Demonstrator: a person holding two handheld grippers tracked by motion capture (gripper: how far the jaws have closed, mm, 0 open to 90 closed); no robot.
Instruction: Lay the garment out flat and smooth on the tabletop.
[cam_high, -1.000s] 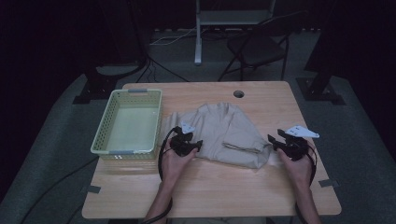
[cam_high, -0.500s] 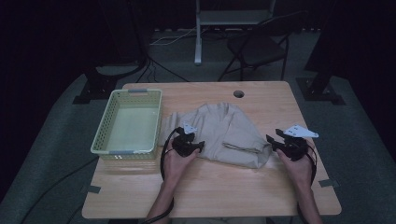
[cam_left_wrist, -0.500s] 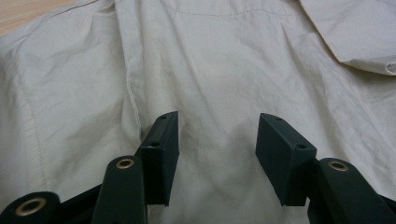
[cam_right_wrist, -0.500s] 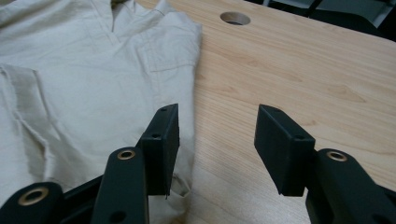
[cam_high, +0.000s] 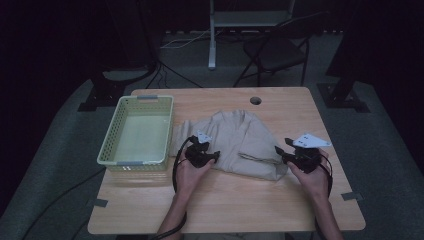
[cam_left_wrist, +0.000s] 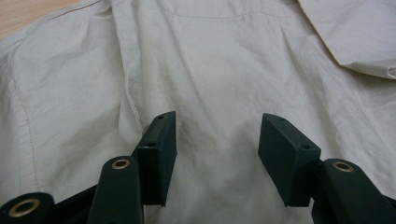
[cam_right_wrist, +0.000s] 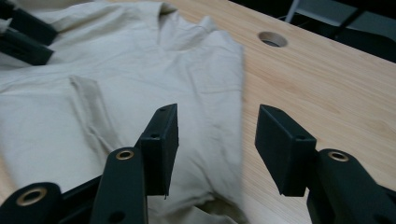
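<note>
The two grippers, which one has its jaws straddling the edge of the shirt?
The right gripper: the beige shirt's edge runs between its open jaws, bare table beside. The left gripper sits over cloth alone.

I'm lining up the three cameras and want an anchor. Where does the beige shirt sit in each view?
High view: the beige shirt lies mid-table, right of the green basket, between the left gripper and right gripper.
Left gripper view: shirt fabric spreads under and beyond the open jaws.
Right gripper view: shirt covers the left half, its edge running between the open jaws.
Shared landmark: the round table hole.
</note>
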